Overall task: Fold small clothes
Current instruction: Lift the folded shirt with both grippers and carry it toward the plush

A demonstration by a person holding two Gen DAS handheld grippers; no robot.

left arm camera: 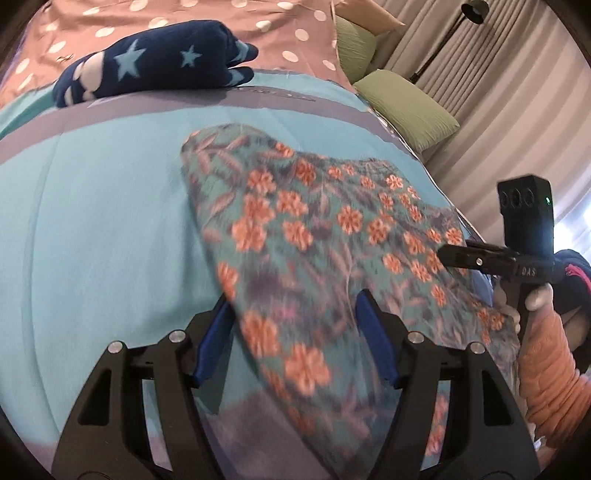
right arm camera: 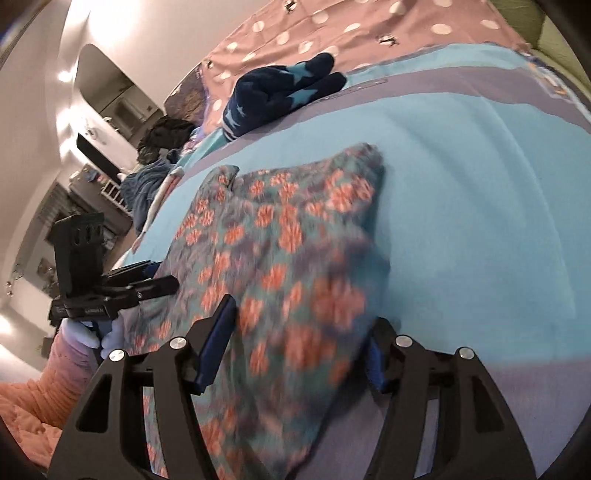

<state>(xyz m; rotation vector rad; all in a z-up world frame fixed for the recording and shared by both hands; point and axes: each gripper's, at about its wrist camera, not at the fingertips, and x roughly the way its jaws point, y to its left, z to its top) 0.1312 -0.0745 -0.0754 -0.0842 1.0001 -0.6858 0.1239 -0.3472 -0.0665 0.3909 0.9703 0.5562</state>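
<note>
Turquoise cover: a bed (left arm camera: 92,221) is spread with it, crossed by grey bands, beneath both tools.
Floral garment (left arm camera: 314,236): laid flat on the cover, its near end between the jaws of each tool.
Left tool (left arm camera: 295,325): jaws apart, pads not pressed on the cloth.
Right tool (right arm camera: 303,336): jaws apart, nothing gripped.
Star-patterned navy garment (left arm camera: 159,59): bundled well beyond the tools, at the dotted pink sheet (left arm camera: 258,22).
Green pillows (left arm camera: 406,107): beyond, against pleated curtains (left arm camera: 498,92).

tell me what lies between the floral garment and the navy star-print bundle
Only bare turquoise bedspread with a grey band separates the floral garment and navy star-print bundle, shown in both views.
</note>
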